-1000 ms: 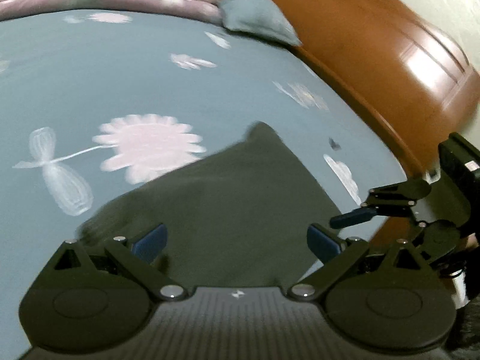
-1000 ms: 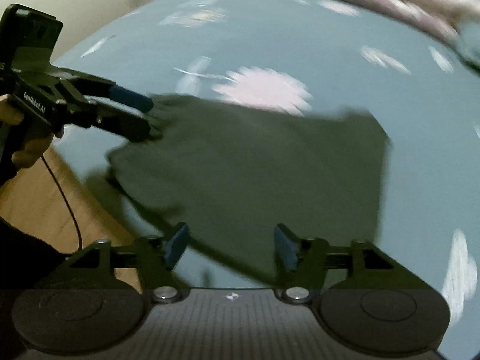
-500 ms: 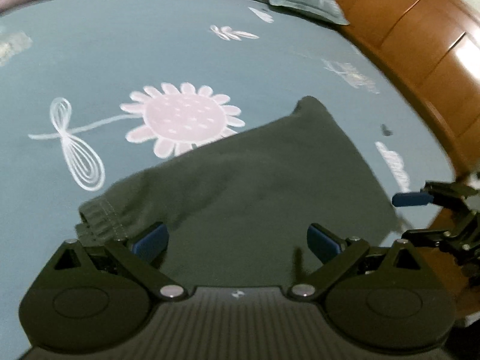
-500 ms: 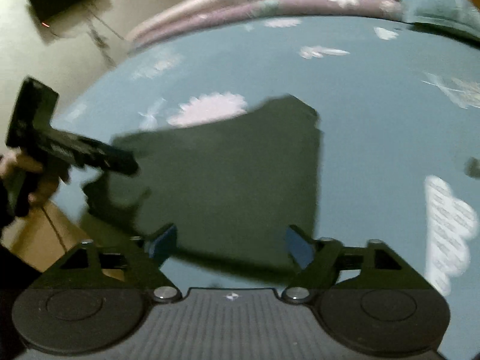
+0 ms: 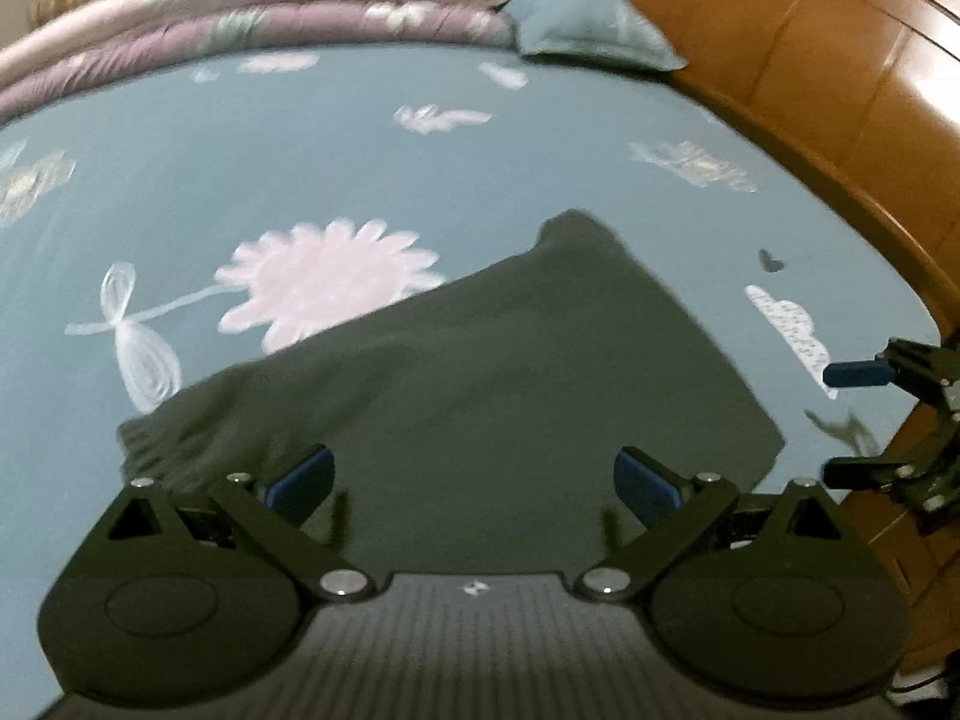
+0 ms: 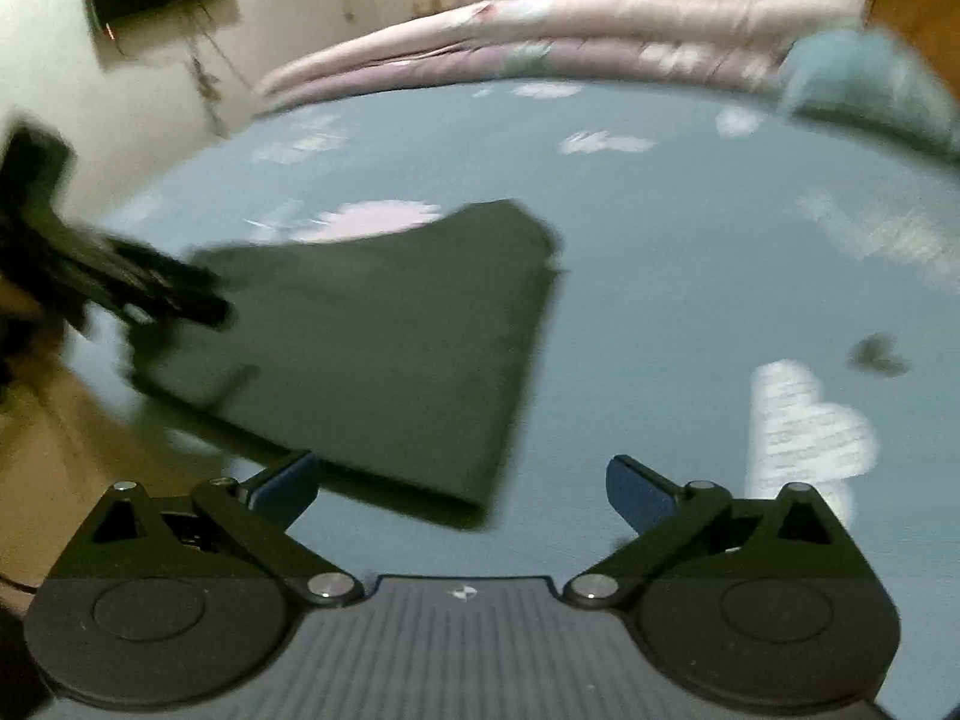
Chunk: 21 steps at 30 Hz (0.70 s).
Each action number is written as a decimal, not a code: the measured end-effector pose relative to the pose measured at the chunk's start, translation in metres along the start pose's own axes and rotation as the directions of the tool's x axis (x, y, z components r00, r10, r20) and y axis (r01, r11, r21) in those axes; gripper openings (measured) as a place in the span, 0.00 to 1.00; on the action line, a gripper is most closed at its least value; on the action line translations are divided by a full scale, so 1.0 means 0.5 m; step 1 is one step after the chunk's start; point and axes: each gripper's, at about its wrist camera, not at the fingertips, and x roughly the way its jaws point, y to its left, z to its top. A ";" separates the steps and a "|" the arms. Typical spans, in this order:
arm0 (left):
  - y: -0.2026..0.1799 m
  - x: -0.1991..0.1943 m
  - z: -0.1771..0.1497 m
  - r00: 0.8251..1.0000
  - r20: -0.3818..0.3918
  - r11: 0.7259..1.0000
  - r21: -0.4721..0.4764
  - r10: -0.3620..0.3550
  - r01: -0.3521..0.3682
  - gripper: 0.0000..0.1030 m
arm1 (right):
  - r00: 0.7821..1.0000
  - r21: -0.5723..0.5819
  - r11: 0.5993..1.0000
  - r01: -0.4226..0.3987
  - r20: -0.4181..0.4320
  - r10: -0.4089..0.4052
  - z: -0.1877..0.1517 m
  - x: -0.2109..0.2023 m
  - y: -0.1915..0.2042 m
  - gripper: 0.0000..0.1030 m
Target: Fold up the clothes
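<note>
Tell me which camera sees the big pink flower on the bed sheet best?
The left wrist view. There the big pink flower shows nearly whole, petals and stem, with only its lower right edge under the dark garment. In the right wrist view the flower is a blurred sliver peeking over the garment's far edge.

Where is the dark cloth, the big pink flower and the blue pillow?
dark cloth (image 5: 480,396): left wrist view, middle of its flat top.
big pink flower (image 5: 318,282): left wrist view, centre of the bloom.
blue pillow (image 5: 588,24): left wrist view, its middle.
</note>
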 end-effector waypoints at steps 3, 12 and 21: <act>-0.025 -0.004 -0.004 0.999 0.038 1.000 0.027 -0.015 0.014 0.96 | 0.981 -0.169 0.966 0.194 0.030 -0.191 -0.037 0.012 0.047 1.00; -0.061 -0.039 -0.059 0.995 0.055 0.997 0.030 -0.077 0.076 0.96 | 0.907 -0.471 0.776 0.419 0.180 -0.381 -0.105 0.042 0.172 1.00; -0.076 -0.068 -0.104 0.990 0.062 0.992 0.026 -0.125 0.123 0.96 | 0.865 -0.554 0.669 0.495 0.244 -0.438 -0.083 0.070 0.171 1.00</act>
